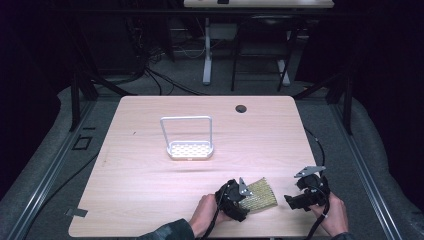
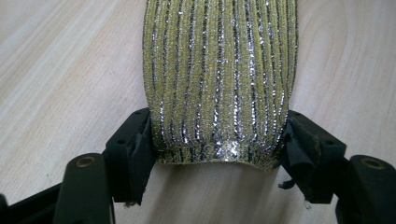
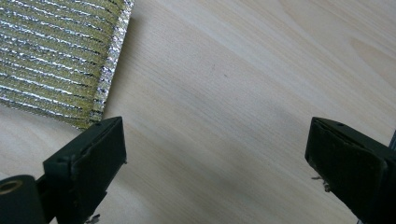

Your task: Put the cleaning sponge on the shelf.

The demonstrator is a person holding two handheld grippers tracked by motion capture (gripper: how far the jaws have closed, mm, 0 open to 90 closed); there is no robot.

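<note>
A gold and silver striped scouring pad [image 1: 260, 194] lies flat near the table's front edge, right of centre. My left gripper [image 1: 244, 199] holds its near end. In the left gripper view the pad [image 2: 219, 74] runs away from me, and the two jaws of my left gripper [image 2: 217, 156] press on its two sides, pinching it slightly narrower. My right gripper [image 1: 296, 201] hovers just to the right of the pad, apart from it. In the right gripper view my right gripper [image 3: 215, 158] stands open over bare wood, with the pad's corner [image 3: 56, 56] at the upper left.
A white rack [image 1: 189, 149] with a perforated base and a tall handle loop stands mid-table. A dark cable hole [image 1: 241, 108] sits near the wooden table's [image 1: 150, 190] far edge. Table legs and cables lie beyond in the dark.
</note>
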